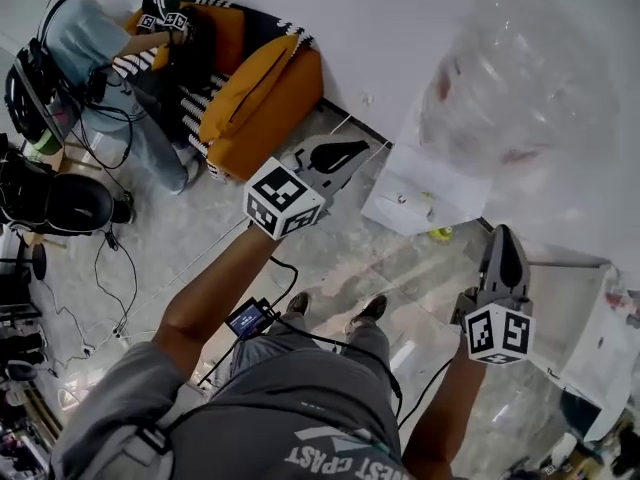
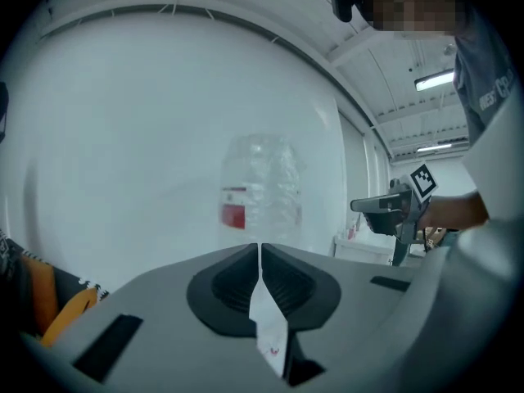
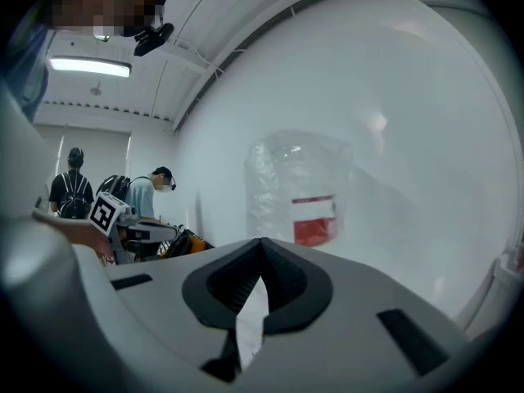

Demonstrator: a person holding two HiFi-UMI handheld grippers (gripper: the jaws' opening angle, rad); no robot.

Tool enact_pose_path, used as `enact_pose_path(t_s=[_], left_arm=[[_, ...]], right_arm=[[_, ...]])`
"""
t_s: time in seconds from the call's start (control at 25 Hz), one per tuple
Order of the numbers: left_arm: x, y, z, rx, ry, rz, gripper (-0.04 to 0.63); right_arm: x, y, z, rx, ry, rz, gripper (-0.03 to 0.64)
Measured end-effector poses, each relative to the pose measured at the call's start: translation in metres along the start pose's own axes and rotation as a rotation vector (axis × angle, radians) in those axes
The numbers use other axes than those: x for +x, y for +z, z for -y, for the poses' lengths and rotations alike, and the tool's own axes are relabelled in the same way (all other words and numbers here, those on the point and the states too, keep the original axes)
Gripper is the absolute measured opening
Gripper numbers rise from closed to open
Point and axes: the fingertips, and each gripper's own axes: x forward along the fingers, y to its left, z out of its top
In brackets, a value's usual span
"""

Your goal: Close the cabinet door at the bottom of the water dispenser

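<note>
The left gripper (image 1: 350, 152) is held up in front of the body, pointed toward the water dispenser (image 1: 425, 196). In the left gripper view its jaws are seen pressed together at the tips, with nothing gripped between them. The right gripper (image 1: 504, 243) is held lower and to the right, and it is also aimed at the dispenser. In the right gripper view its jaws are likewise closed on nothing.

The dispenser is placed against the white wall (image 1: 400, 28), ahead of the feet and to the right. A large clear water bottle (image 1: 500, 78) wrapped in plastic is mounted on top of it, and a red label (image 3: 314, 219) is seen on the bottle. The cabinet door at the bottom of the dispenser cannot be made out in any view, since the lower front is hidden under the dispenser's top from the head camera.

Neither gripper is in contact with the dispenser. A marbled tile floor (image 1: 330, 258) is seen below. At the far left, another person (image 1: 95, 43) is seated by an orange sofa (image 1: 265, 93) draped with a striped blanket (image 1: 200, 103).
</note>
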Motion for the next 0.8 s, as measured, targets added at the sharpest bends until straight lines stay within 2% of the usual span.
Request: enact_pose_path(t_s=[0.16,0.32,0.64,0.8], left_arm=[[-0.029,0.053,0.003,0.059,-0.017,0.073,0.028],[-0.058,0.095,0.019,0.131,-0.053,0.141,0.028],[-0.094,0.113,0.041,0.236,-0.086,0.201,0.028],[-0.120,0.128,0.061,0.238,-0.132,0.243,0.028]], right_arm=[[-0.011,0.036,-0.024,-0.039,-0.003,0.007,0.025],[-0.030,0.066,-0.040,-0.065,-0.027,0.062,0.025],[-0.040,0.080,-0.055,-0.109,-0.036,0.128,0.025],[-0.072,0.093,-0.070,-0.131,-0.083,0.131,0.025]])
